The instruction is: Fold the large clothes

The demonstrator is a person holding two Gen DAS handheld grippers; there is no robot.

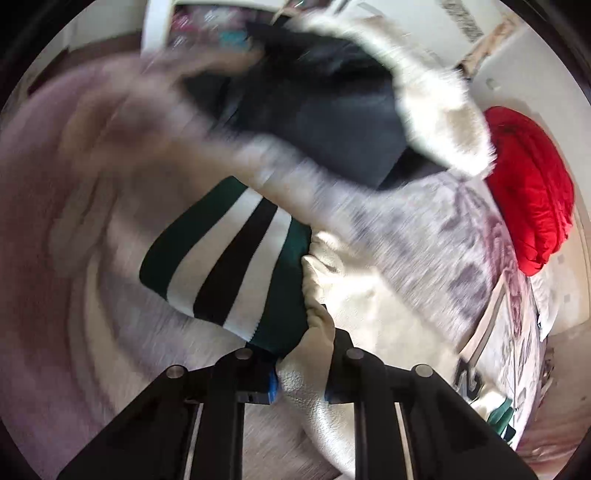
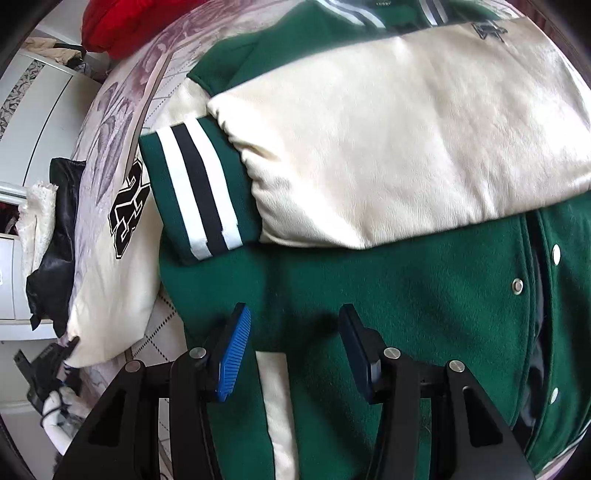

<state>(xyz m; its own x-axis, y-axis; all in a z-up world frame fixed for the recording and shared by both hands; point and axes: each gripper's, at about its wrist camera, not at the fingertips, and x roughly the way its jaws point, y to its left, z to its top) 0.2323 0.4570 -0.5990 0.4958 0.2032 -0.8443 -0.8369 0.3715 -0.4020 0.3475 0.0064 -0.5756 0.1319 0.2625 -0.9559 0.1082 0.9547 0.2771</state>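
The green varsity jacket (image 2: 388, 295) is lying spread on the bed's patterned cover (image 2: 110, 110), one cream sleeve (image 2: 388, 147) lying folded across its chest. The left tongs (image 1: 301, 376) are pinching the other cream sleeve (image 1: 314, 332) beside its striped cuff (image 1: 229, 258). The right tongs (image 2: 295, 350) are hovering half open over the green front, gripping nothing. A red garment (image 1: 528, 184) is sitting nearby.

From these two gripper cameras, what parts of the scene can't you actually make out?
- Left wrist view: the dark garment and the pale bedding are smeared by motion blur.
- Left wrist view: the left gripper pads are buried in the cream sleeve.
- Right wrist view: the jacket is cut off by the edges.
- Right wrist view: the sleeve patch is too small to read.
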